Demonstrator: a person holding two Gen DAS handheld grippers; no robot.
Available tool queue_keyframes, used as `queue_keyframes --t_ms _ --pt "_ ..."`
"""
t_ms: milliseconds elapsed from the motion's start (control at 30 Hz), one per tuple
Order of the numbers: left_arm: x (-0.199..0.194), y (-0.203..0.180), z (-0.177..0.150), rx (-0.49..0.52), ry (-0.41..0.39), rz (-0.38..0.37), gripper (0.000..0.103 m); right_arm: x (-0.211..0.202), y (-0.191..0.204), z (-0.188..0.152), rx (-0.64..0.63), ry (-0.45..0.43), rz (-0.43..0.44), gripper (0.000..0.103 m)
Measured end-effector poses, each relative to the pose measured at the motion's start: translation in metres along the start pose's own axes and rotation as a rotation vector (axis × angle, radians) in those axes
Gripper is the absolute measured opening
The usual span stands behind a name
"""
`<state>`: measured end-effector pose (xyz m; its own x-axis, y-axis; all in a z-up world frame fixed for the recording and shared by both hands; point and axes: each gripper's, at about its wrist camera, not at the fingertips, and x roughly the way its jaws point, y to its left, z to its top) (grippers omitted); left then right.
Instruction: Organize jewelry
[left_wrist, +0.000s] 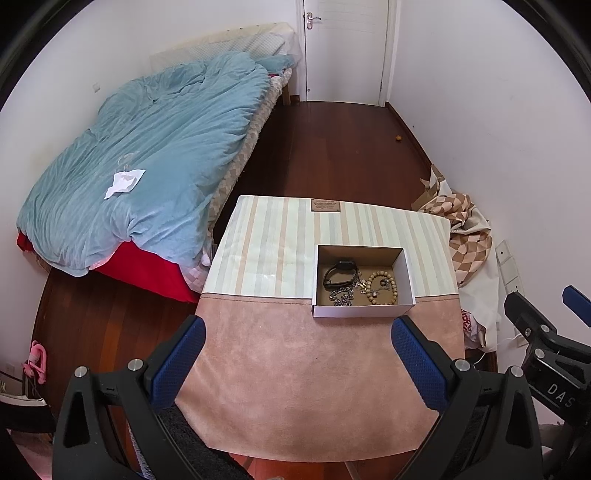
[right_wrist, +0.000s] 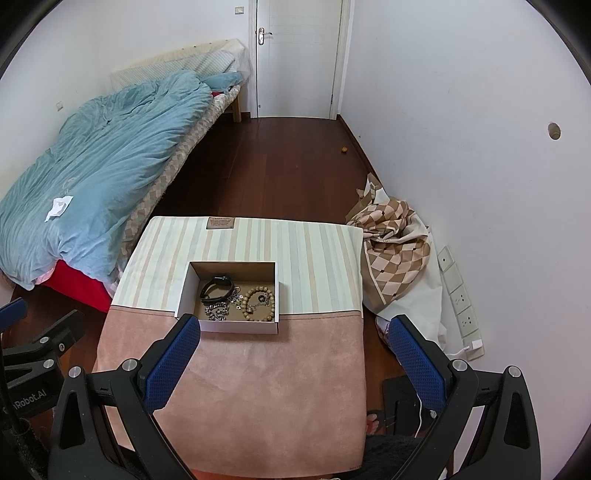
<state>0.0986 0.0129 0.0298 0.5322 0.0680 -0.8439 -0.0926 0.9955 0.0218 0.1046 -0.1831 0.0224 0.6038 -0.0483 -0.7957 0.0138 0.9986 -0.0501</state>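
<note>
A small open cardboard box (left_wrist: 360, 311) (right_wrist: 236, 327) sits on a cloth-covered table (left_wrist: 295, 387) (right_wrist: 258, 387). Inside lie a black watch (left_wrist: 340, 272) (right_wrist: 217, 285), a silver chain (left_wrist: 341, 296) (right_wrist: 217, 311) and a wooden bead bracelet (left_wrist: 384, 288) (right_wrist: 260, 303). My left gripper (left_wrist: 299, 332) is open and empty, held above the pink cloth in front of the box. My right gripper (right_wrist: 295, 328) is open and empty, with its left finger (right_wrist: 173, 360) near the box's front left corner. The right gripper also shows at the right edge of the left wrist view (left_wrist: 546, 325).
A bed with a blue duvet (left_wrist: 147, 155) (right_wrist: 92, 155) stands to the left. Checked fabric (left_wrist: 469, 236) (right_wrist: 391, 243) is heaped against the right wall by wall sockets (right_wrist: 460, 295). A white door (left_wrist: 345, 48) (right_wrist: 295, 55) is at the far end of the wooden floor.
</note>
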Motion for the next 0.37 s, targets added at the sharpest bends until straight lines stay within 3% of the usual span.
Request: queue_keyframes --t_ms 367 --pt "-0.0007 0.0001 -0.0002 -0.002 -0.001 -0.005 0.103 -0.0031 0.0 0.0017 0.0 -0.004 0.002 0.103"
